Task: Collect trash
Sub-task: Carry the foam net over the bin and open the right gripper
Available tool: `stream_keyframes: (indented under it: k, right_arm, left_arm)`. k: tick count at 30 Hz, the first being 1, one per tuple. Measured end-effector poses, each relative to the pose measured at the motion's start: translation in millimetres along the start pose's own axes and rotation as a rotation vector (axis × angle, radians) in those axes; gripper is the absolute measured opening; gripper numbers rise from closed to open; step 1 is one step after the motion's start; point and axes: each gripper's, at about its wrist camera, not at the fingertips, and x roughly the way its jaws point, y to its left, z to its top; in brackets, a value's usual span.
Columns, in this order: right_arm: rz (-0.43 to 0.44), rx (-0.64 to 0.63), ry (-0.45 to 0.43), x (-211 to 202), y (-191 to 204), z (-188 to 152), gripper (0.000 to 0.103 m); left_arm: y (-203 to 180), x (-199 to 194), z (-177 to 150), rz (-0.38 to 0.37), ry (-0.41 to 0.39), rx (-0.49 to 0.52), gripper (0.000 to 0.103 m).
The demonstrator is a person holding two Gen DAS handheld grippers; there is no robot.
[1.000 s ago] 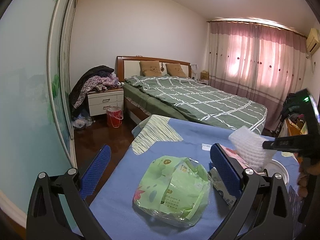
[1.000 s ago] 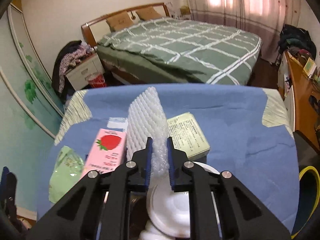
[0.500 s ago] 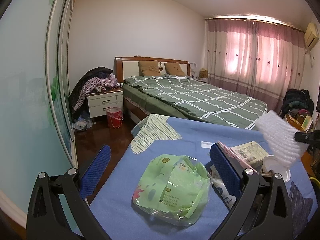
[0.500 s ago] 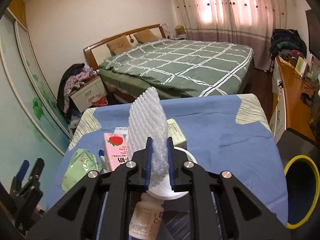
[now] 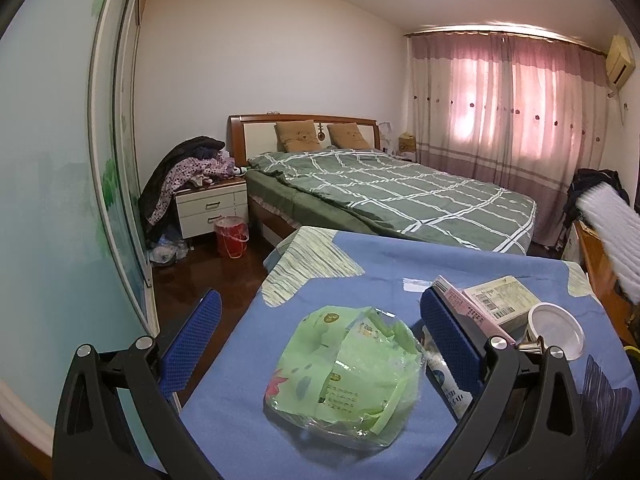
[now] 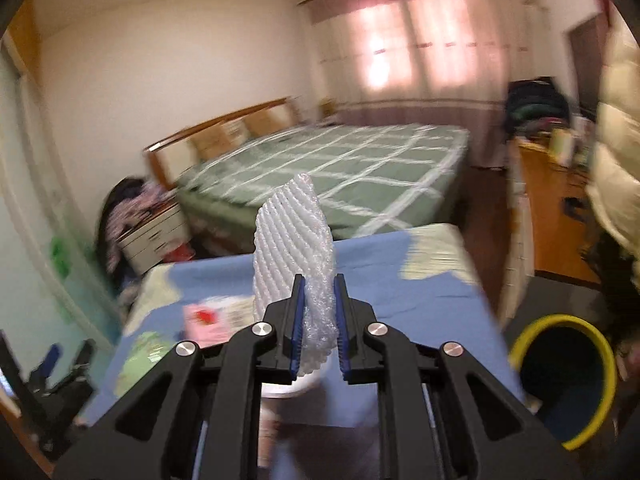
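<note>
Above the blue worktop (image 5: 372, 276): right tongs (image 6: 319, 320) pinching a white foam net sleeve (image 6: 292, 240), held upright off the surface, near a yellow-rimmed bin (image 6: 560, 376). Left tongs (image 5: 320, 340) spread wide, empty, either side of a green plastic wrapper (image 5: 348, 368) lying flat. Beside it: pink carton (image 5: 460, 300), white cup (image 5: 554, 328).

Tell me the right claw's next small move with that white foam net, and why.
Probably carry it on toward the yellow-rimmed bin and release over its mouth: the right claw is shut on the white foam net, above the blue table, with the bin open at lower right.
</note>
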Motion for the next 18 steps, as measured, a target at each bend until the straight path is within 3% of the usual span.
stream_keyframes:
  k: [11, 16, 18]
  right_arm:
    - [-0.508, 0.235, 0.032, 0.1, -168.6, -59.8, 0.014]
    - [-0.617, 0.333, 0.067, 9.6, -206.7, -77.0, 0.019]
    - [-0.620, 0.349, 0.065, 7.9, -209.7, -82.8, 0.031]
  left_arm:
    - [-10.0, -3.6, -2.6, -0.009, 0.004, 0.038, 0.098]
    - [-18.5, -5.4, -4.6, -0.011, 0.002, 0.067, 0.098]
    - [-20.2, -6.2, -4.4, -0.012, 0.004, 0.074, 0.098]
